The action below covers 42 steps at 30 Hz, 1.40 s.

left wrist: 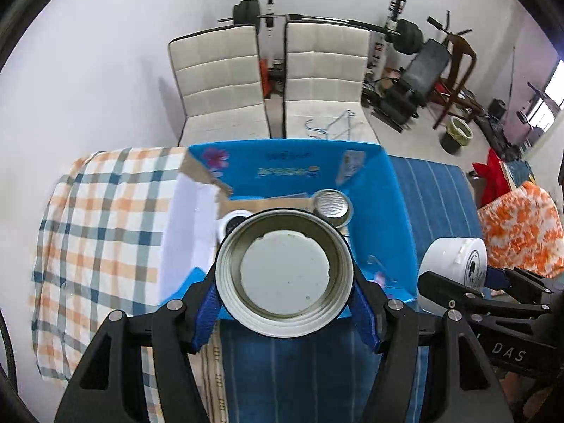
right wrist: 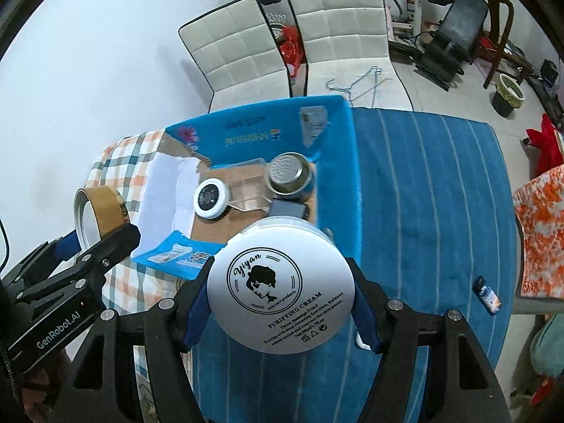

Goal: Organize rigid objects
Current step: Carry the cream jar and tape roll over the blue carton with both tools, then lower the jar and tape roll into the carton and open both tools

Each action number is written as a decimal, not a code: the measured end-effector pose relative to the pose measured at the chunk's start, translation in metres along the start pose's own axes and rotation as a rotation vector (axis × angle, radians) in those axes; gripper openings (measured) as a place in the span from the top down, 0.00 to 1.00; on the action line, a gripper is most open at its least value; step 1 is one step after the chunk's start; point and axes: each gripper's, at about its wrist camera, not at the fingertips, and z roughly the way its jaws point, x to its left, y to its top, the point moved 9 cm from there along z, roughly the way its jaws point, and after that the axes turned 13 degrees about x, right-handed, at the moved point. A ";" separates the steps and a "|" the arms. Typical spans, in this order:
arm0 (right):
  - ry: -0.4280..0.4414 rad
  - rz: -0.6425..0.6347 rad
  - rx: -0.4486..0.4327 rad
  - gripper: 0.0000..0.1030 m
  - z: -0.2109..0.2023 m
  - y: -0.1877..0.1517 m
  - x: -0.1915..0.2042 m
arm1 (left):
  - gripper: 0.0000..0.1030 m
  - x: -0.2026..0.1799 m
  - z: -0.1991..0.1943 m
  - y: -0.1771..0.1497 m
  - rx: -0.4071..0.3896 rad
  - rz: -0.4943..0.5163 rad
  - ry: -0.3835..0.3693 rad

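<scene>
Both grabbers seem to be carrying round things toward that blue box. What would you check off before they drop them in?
1. Left gripper clamped on the wooden-sided lid: ok.
2. Right gripper clamped on the cream jar: ok.
3. Blue box open on top: ok.
4. Free floor inside beside the small jar, steel cup and dark case: cannot tell, it looks crowded.
5. Grippers apart from each other: ok.
</scene>
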 end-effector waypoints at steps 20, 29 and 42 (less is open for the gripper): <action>0.253 0.205 0.243 0.32 0.167 0.057 0.035 | 0.40 0.071 0.144 0.010 0.298 -0.152 -0.210; 0.289 0.281 0.366 0.32 0.221 0.060 0.042 | 0.40 0.076 0.182 0.004 0.388 -0.157 -0.249; 0.197 0.282 0.374 0.31 0.236 0.080 0.038 | 0.40 0.089 0.221 -0.001 0.473 -0.202 -0.265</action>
